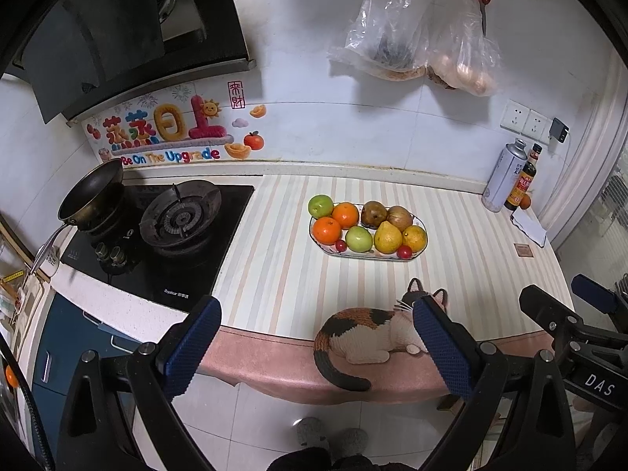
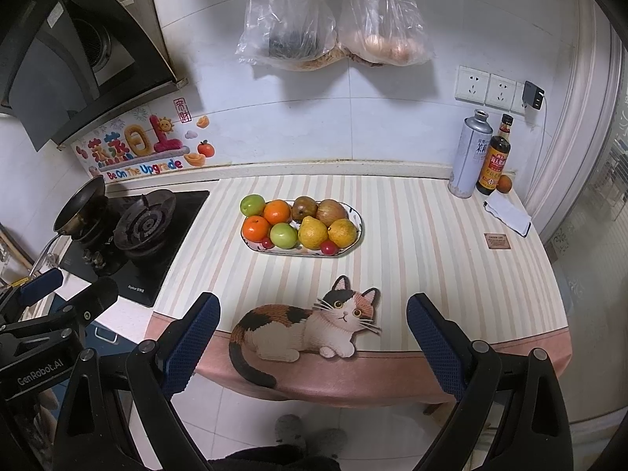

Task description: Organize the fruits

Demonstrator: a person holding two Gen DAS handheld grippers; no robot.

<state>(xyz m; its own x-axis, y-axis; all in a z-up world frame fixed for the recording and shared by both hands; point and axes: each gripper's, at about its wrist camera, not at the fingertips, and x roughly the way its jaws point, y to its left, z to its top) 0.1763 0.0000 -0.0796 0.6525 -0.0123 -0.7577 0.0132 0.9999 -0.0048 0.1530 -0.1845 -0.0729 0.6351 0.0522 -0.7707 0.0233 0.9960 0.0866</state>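
An oval plate point(image 1: 418, 253) point(image 2: 359, 212) sits mid-counter, holding two oranges point(image 1: 328, 230) point(image 2: 255, 227), two green apples point(image 1: 320, 205) point(image 2: 252, 205), two yellow lemons point(image 1: 387, 237) point(image 2: 313, 232), two brown pears point(image 1: 373, 213) point(image 2: 304, 207) and two small red fruits point(image 1: 404, 251) point(image 2: 329, 248). My left gripper point(image 1: 314, 314) is open and empty, held back at the counter's front edge. My right gripper point(image 2: 312, 308) is open and empty, also at the front edge, above the cat picture point(image 2: 302, 324). A lone orange point(image 2: 504, 183) point(image 1: 525, 201) sits by the bottles at the back right.
A gas stove point(image 1: 180, 216) point(image 2: 143, 223) with a pan point(image 1: 92, 192) point(image 2: 80, 204) stands left. A spray can point(image 1: 504, 174) point(image 2: 469, 153) and sauce bottle point(image 1: 522, 184) point(image 2: 494, 157) stand back right, beside a white notepad point(image 2: 508, 212). Plastic bags point(image 1: 412, 35) point(image 2: 333, 19) hang on the wall.
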